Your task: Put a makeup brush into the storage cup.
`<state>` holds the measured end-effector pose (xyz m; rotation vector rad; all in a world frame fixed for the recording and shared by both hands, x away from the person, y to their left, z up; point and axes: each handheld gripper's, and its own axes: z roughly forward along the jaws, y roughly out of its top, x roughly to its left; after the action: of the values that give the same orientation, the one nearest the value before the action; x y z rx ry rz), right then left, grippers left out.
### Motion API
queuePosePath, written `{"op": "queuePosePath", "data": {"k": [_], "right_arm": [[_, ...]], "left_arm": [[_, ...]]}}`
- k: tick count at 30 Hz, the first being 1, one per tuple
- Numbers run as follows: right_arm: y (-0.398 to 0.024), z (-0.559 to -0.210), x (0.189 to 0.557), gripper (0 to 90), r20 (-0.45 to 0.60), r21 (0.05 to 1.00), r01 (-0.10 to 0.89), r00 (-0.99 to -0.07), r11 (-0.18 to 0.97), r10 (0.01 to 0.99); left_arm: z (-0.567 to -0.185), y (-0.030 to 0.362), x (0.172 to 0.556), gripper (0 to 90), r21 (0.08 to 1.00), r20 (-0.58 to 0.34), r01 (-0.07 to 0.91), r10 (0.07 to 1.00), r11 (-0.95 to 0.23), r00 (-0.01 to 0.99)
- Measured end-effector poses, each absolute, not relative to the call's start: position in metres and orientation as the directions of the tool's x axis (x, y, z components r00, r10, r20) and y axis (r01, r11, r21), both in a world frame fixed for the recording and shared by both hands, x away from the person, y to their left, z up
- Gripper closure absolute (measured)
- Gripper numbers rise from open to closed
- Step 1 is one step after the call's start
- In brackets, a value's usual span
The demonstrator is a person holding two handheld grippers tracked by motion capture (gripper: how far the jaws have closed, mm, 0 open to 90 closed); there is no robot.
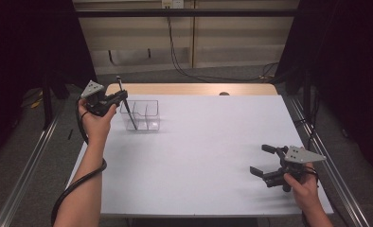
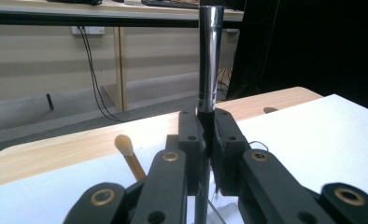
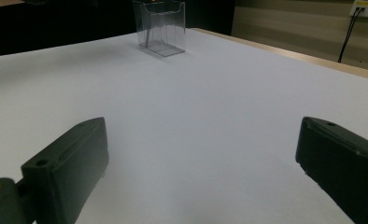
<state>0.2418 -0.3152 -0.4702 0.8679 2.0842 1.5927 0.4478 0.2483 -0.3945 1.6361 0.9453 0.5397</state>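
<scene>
- Fingers of left gripper [image 1: 120, 97] pinch a dark brush [image 1: 126, 109], tip in clear organizer [image 1: 144, 116] at 11 o'clock on bench [image 1: 199, 156].
- Right gripper [image 1: 262, 161] fingers spread wide, empty, at 4 o'clock.

A white table [image 1: 208, 156] with a wooden far edge stands on grey carpet [image 1: 222, 73]. Beyond it, a beige panelled wall [image 1: 241, 33] carries a socket [image 1: 172, 4] with black cables [image 1: 175, 52] hanging down. Dark curtains [image 1: 350, 71] flank both sides.
</scene>
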Motion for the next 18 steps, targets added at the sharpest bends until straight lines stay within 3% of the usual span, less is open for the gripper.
{"op": "queuePosePath", "data": {"k": [18], "right_arm": [[-0.3150,-0.4701,0.2417,1.8,0.071,0.955,0.244,-0.741,0.169,0.668]], "left_arm": [[-0.4029,0.2493,0.4456,83.6,0.948,-0.133,0.311,0.807,-0.065,0.575]]}}
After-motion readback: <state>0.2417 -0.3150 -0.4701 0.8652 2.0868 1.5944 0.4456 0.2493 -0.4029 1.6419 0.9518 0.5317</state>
